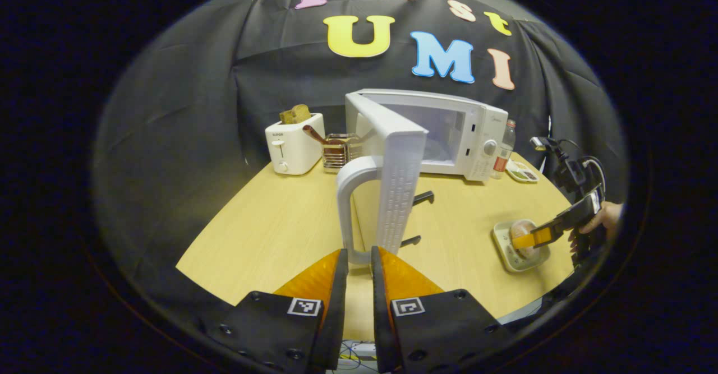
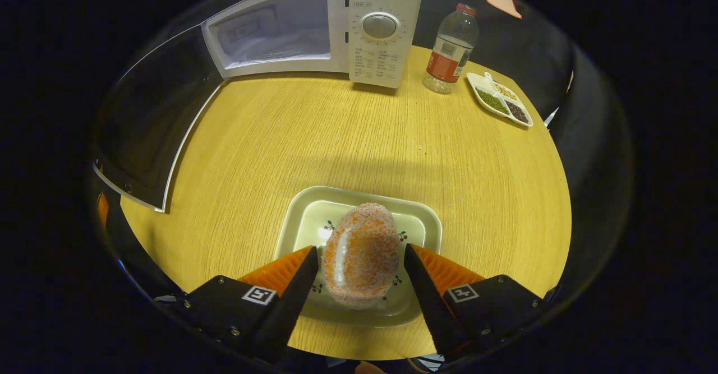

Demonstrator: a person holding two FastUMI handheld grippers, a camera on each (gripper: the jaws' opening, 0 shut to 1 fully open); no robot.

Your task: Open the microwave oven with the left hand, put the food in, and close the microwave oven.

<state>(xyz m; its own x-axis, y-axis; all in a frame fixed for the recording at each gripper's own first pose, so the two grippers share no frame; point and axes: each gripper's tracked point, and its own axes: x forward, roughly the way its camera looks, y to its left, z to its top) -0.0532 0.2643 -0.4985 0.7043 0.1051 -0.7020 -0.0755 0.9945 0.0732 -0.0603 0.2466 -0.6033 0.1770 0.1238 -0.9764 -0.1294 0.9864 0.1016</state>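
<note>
The microwave sits at the upper middle of the left gripper view with its door swung wide toward the camera, so the opening step looks done. The left gripper sits at the bottom centre of that view, its two fingers close together around the lower end of the door's handle. They appear to pinch it, though I cannot be sure that both press on it.

The food, a round crumbed bun, lies on a small tray in the lower middle of the right gripper view, on the wooden table. The right gripper straddles it with its jaws spread, one finger on each side and a sliver of gap showing, so it has not clamped yet. In the left gripper view the same gripper shows at the right edge, reaching down over the tray, with a hand behind it.

The oven cavity stands open and empty at the top of the right gripper view, well apart from the tray. A bottle and a divided dish stand to the upper right, while a toaster stands left of the oven.

By my reckoning about a third is finished. Grasping the bun, carrying it into the cavity and shutting the door all remain.
</note>
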